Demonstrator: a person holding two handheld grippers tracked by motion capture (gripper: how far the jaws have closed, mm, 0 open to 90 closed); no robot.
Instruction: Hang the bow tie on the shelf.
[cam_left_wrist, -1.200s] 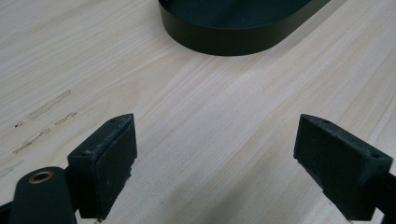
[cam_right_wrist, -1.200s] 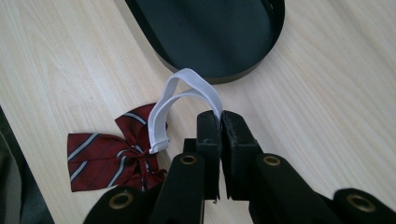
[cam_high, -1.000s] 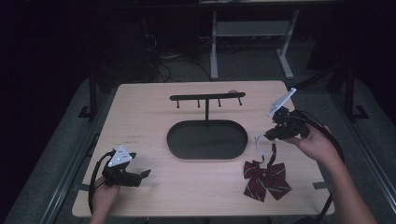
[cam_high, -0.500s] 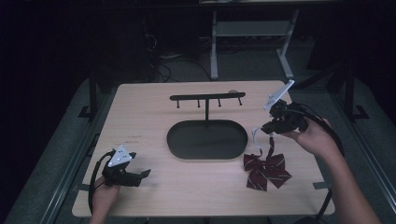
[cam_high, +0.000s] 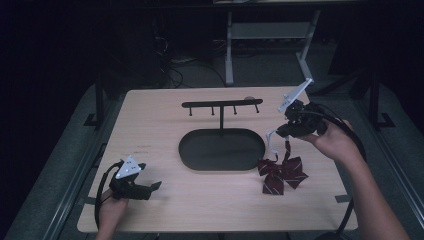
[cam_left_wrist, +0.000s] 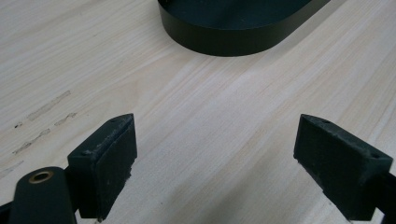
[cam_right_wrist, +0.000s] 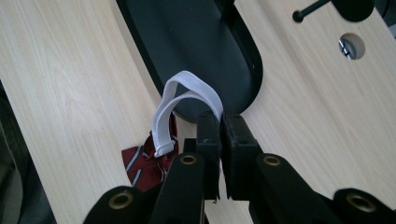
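Note:
A dark red striped bow tie (cam_high: 281, 171) hangs partly lifted at the table's right, its lower wings still touching the wood. Its white elastic strap (cam_right_wrist: 187, 100) loops up into my right gripper (cam_right_wrist: 219, 122), which is shut on the strap. In the high view that right gripper (cam_high: 283, 134) is held above the bow, right of the black oval stand base (cam_high: 221, 149). My left gripper (cam_high: 152, 186) rests at the front left corner, jaws open with bare wood between them (cam_left_wrist: 215, 140).
The black stand has a post and a crossbar with several pegs (cam_high: 222, 105) behind the oval base. A round hole (cam_right_wrist: 351, 46) is in the tabletop near the far edge. Cables trail from both grippers.
My right gripper has risen and drifted toward the stand, pulling the strap taut and lifting the bow tie's top off the table. The left gripper has not moved.

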